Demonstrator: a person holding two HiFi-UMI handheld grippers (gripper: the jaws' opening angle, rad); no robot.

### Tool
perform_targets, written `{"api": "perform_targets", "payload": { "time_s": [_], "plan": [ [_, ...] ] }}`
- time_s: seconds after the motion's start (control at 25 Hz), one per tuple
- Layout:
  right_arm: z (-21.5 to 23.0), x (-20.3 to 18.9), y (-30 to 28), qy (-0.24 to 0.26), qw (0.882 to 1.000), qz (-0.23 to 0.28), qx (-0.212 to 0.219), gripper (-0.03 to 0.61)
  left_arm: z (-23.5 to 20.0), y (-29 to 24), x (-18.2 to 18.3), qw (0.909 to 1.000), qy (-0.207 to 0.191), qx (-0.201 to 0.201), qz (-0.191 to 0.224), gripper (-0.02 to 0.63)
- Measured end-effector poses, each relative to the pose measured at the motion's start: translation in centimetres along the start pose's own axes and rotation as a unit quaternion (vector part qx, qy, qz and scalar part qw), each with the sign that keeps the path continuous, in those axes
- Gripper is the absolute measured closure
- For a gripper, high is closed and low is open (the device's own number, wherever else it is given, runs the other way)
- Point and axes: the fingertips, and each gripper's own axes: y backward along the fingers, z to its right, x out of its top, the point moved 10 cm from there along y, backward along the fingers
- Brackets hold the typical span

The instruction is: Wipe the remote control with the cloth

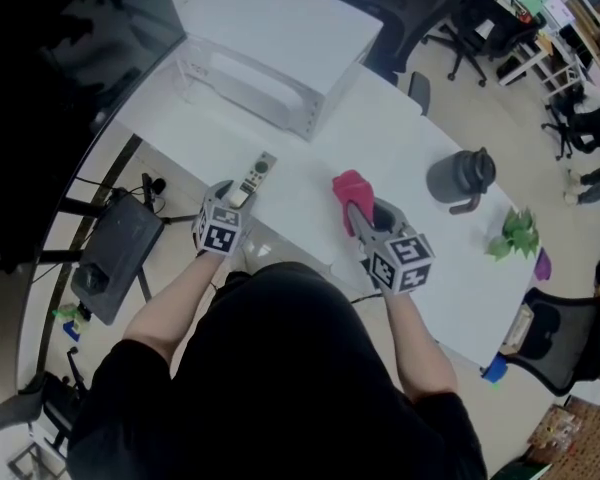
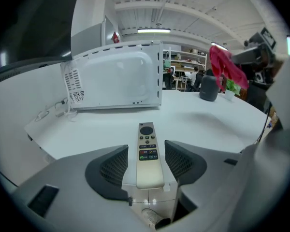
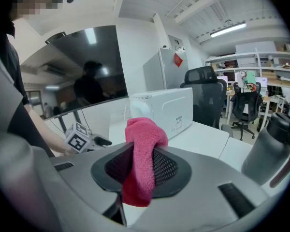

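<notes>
A slim silver remote control (image 1: 256,176) lies flat on the white table (image 1: 380,128), its button end pointing away from me. My left gripper (image 1: 234,198) straddles its near end. In the left gripper view the remote (image 2: 149,151) sits between the jaws of the left gripper (image 2: 146,152) with a gap on each side, so they are open. My right gripper (image 1: 365,218) is shut on a pink cloth (image 1: 350,190), lifted off the table to the right of the remote. In the right gripper view the cloth (image 3: 142,153) hangs folded over between the pads.
A white microwave (image 1: 270,58) stands at the back of the table, beyond the remote. A dark grey jug (image 1: 462,178) and a small green plant (image 1: 518,233) stand to the right. A dark monitor (image 1: 60,68) is at the left, and office chairs (image 1: 450,18) stand behind the table.
</notes>
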Motion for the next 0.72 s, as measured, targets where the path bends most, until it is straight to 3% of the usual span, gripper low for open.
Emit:
{"api": "perform_targets", "payload": {
  "time_s": [0.28, 0.52, 0.72],
  "plan": [
    [3.0, -3.6, -6.4, 0.024, 0.993, -0.106, -0.048, 0.476, 0.8, 4.9, 2.5, 0.9981, 0.018, -0.010, 0.058, 0.371],
    [4.2, -8.2, -10.7, 0.040, 0.972, -0.218, -0.083, 0.474, 2.0, 7.7, 3.7, 0.9964, 0.028, -0.028, 0.075, 0.371],
    [4.6, -9.9, -11.7, 0.037, 0.963, -0.248, -0.094, 0.447, 2.6, 8.4, 4.3, 0.9963, 0.015, -0.030, 0.079, 0.371]
  ]
}}
